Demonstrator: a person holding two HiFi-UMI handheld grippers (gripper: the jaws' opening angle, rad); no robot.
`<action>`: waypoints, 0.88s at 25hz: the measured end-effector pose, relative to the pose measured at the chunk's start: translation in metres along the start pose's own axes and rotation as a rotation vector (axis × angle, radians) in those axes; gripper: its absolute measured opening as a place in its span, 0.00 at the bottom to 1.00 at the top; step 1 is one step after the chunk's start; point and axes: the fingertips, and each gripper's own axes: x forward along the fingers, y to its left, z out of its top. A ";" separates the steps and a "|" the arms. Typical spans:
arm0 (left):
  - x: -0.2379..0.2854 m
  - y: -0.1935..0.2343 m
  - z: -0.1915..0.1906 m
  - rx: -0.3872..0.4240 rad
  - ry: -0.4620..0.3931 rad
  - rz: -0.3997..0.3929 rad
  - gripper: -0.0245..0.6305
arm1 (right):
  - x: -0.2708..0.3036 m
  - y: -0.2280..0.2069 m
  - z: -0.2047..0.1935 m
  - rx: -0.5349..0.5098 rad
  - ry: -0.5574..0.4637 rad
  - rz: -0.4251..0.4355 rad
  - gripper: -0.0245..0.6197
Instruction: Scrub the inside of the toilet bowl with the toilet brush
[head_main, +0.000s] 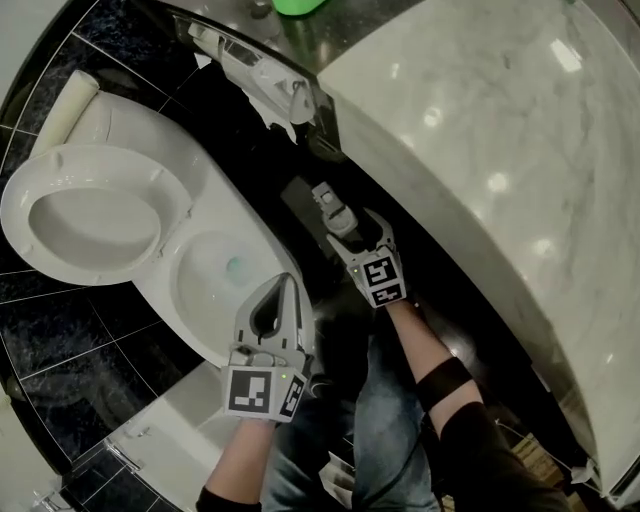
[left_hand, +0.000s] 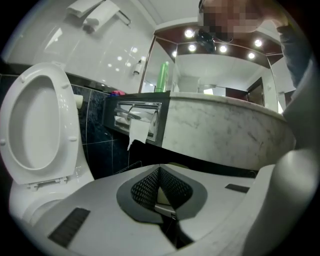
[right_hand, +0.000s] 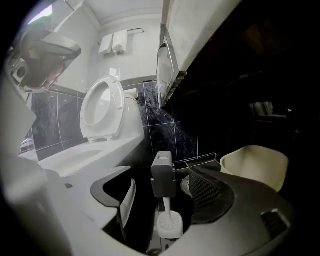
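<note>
**Brush upright beside the toilet, right jaws wide around its handle**

The toilet brush with a grey block-shaped handle top and a white stem stands upright on the dark floor, in the gap between the toilet and the vanity. It is outside the bowl. The right gripper points at it with its jaws spread wide. The grey handle top sits between them, and neither pad presses on it. The stem ends in a white round part low down between the jaws.

The left gripper hangs over the near edge of the white ceramic toilet bowl. Its jaws are closed together and hold nothing. The white seat and lid are raised, leaving the bowl uncovered.

On the far side of the brush a white marble counter curves past. A recessed toilet-paper holder with a hanging sheet sits in the wall beneath it. A green bottle stands on the counter. Black glossy tiles surround the toilet, and a cream rounded tub sits near the brush.
</note>
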 end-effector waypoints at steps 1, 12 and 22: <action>0.004 0.000 -0.003 0.003 -0.002 0.000 0.04 | 0.005 -0.001 -0.003 -0.003 -0.003 0.001 0.64; 0.029 0.011 -0.026 0.016 0.007 -0.001 0.04 | 0.045 -0.001 -0.014 -0.006 -0.057 0.010 0.65; 0.041 0.027 -0.035 0.005 -0.009 0.018 0.04 | 0.077 -0.007 -0.011 0.006 -0.094 -0.012 0.69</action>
